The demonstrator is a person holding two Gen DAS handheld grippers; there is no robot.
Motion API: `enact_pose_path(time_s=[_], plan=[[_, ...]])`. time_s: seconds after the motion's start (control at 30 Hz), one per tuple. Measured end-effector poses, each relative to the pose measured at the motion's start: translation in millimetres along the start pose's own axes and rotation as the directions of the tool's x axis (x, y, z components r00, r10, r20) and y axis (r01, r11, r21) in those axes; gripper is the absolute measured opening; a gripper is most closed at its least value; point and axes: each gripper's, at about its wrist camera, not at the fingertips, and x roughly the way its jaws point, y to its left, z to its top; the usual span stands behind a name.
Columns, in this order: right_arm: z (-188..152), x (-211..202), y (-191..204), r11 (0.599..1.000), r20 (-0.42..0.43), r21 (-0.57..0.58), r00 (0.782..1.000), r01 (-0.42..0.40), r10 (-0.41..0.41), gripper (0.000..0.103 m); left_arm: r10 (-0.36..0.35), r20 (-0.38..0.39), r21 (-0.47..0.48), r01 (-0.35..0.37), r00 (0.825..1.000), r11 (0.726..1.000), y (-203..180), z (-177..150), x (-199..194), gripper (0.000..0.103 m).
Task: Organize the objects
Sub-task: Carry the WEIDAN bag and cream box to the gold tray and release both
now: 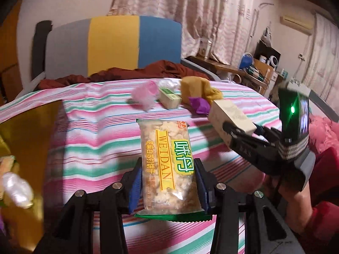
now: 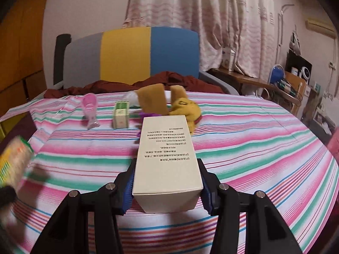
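Cracker packet (image 1: 167, 165) lengthwise in left hand-held gripper (image 1: 168, 182), pointing away.

striped bedsheet (image 2: 254, 148), curtains (image 2: 211, 21), tricolor headboard (image 2: 127, 53)

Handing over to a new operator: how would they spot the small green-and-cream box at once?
Start at the striped bedspread and look to its far side, before the colour-block chair. The small green-and-cream box stands upright there, between the pink plastic piece and the yellow plush toy. It is the only green-topped carton there.
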Motion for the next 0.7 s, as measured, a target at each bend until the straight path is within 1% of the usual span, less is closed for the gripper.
enact_pose_path(time_s=[0.07,0.13,0.23,0.33,0.43,0.5,0.53,0.6,0.63,0.7], plan=[[-2,-3,7,1.000,-0.004,-0.020,1.000,-0.019,0.018,0.051,0.008,0.013,-0.034,-0.007,1.000,0.999,15,2,-12,0.045],[-3,-6,14,0.999,-0.008,-0.031,0.999,-0.032,0.032,0.051,0.030,0.015,-0.052,-0.029,0.999,0.998,31,5,-21,0.045],[-7,-13,27,0.996,-0.023,-0.017,0.996,-0.088,0.087,0.051,0.057,0.011,-0.103,-0.055,0.998,0.993,60,6,-33,0.045],[-10,-27,44,0.985,-0.025,0.025,0.985,-0.169,0.170,0.051,0.084,-0.008,-0.169,-0.084,0.996,0.982,90,3,-44,0.045],[-9,-45,71,0.968,-0.009,0.035,0.969,-0.247,0.247,0.051,0.097,-0.031,-0.219,-0.101,0.995,0.970,117,-4,-53,0.045],[-3,-59,89,0.952,0.011,0.037,0.952,-0.305,0.305,0.051,0.089,-0.053,-0.250,-0.100,0.995,0.963,131,-10,-56,0.045],[2,-66,98,0.940,0.027,0.038,0.941,-0.338,0.337,0.051,0.074,-0.063,-0.270,-0.089,0.995,0.959,139,-13,-57,0.045],[9,-77,110,0.925,0.043,0.034,0.925,-0.379,0.378,0.051,0.032,-0.094,-0.293,-0.058,0.995,0.954,151,-19,-55,0.045],[15,-83,119,0.913,0.053,0.030,0.913,-0.406,0.404,0.051,0.013,-0.102,-0.325,-0.046,0.995,0.945,160,-21,-54,0.045],[22,-92,130,0.900,0.062,0.024,0.899,-0.436,0.434,0.051,-0.012,-0.120,-0.369,-0.033,0.993,0.929,173,-22,-52,0.045]])
